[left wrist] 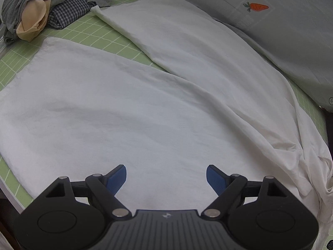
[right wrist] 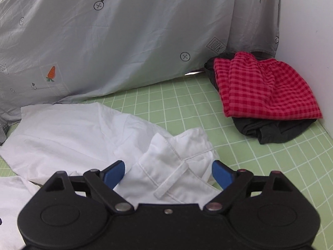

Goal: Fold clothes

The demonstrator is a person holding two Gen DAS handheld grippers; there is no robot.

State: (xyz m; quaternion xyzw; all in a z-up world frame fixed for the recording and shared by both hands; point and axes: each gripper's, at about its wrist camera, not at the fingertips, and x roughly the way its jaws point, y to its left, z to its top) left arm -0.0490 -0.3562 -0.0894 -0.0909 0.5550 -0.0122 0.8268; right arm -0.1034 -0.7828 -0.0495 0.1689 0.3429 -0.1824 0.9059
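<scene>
White trousers (left wrist: 116, 108) lie spread on the green grid mat (left wrist: 100, 35), their two legs running away toward the upper left. My left gripper (left wrist: 166, 177) hovers above the near leg, jaws open, nothing between the blue pads. In the right wrist view the trousers' waistband with a belt loop (right wrist: 172, 179) lies crumpled right below my right gripper (right wrist: 168, 173). Its jaws stand open on either side of the waistband, and the pads do not press it.
A heap of grey, checked and tan clothes (left wrist: 41, 10) sits at the mat's far left corner. A grey sheet with carrot prints (right wrist: 116, 37) drapes along the back. Red checked shorts (right wrist: 262, 87) lie on a dark garment (right wrist: 276, 129) at the right, beside a white wall (right wrist: 308, 41).
</scene>
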